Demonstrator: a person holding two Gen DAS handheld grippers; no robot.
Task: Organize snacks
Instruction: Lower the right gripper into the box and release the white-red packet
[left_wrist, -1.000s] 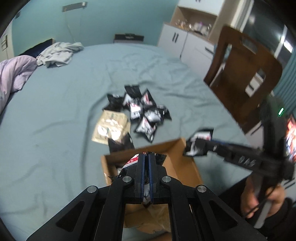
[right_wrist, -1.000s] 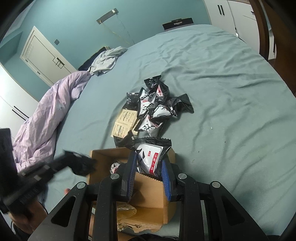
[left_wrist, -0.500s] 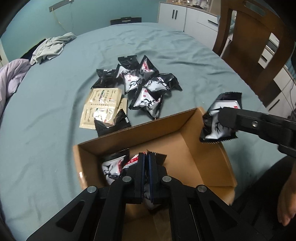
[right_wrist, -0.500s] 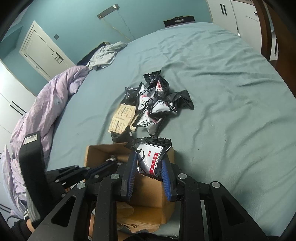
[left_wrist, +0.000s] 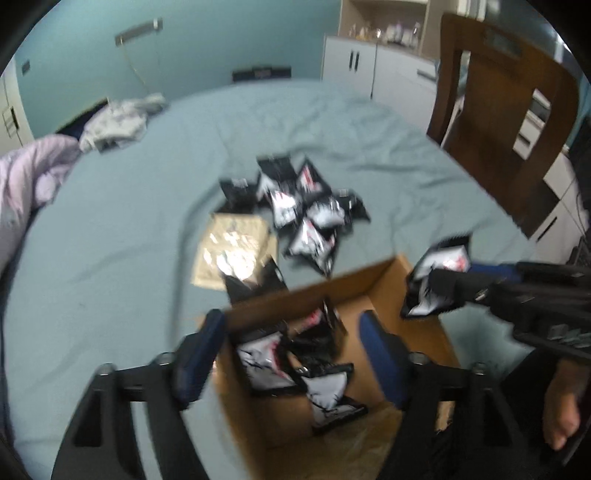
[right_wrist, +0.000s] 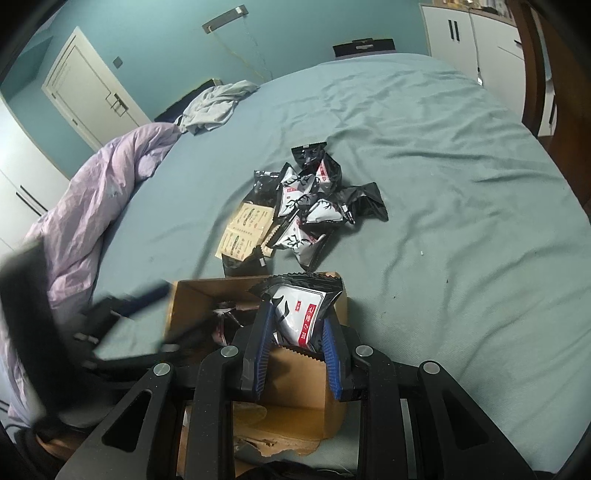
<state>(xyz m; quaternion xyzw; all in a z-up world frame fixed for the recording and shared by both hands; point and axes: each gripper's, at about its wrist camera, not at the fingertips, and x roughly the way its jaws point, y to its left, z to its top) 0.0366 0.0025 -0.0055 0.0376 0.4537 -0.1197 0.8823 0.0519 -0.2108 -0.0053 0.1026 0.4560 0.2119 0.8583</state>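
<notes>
A brown cardboard box (left_wrist: 373, 273) sits on the blue-green cloth at the near edge, with several black-and-white snack packets (left_wrist: 273, 362) inside. My left gripper (left_wrist: 291, 332) is open and empty just above the box. My right gripper (right_wrist: 297, 319) is shut on a black-and-white snack packet (right_wrist: 299, 310) over the box's right wall (right_wrist: 340, 295); it also shows in the left wrist view (left_wrist: 439, 277). A pile of black packets (right_wrist: 314, 206) and tan packets (right_wrist: 247, 229) lies beyond the box.
A purple duvet (right_wrist: 92, 199) and a grey garment (right_wrist: 214, 105) lie at the left and far side. A wooden chair (left_wrist: 506, 122) stands at the right. White cabinets (left_wrist: 384, 70) stand behind.
My left gripper has opened and let its packet fall into the box, and has lifted back a little. My right gripper still holds its packet over the box's right side.
</notes>
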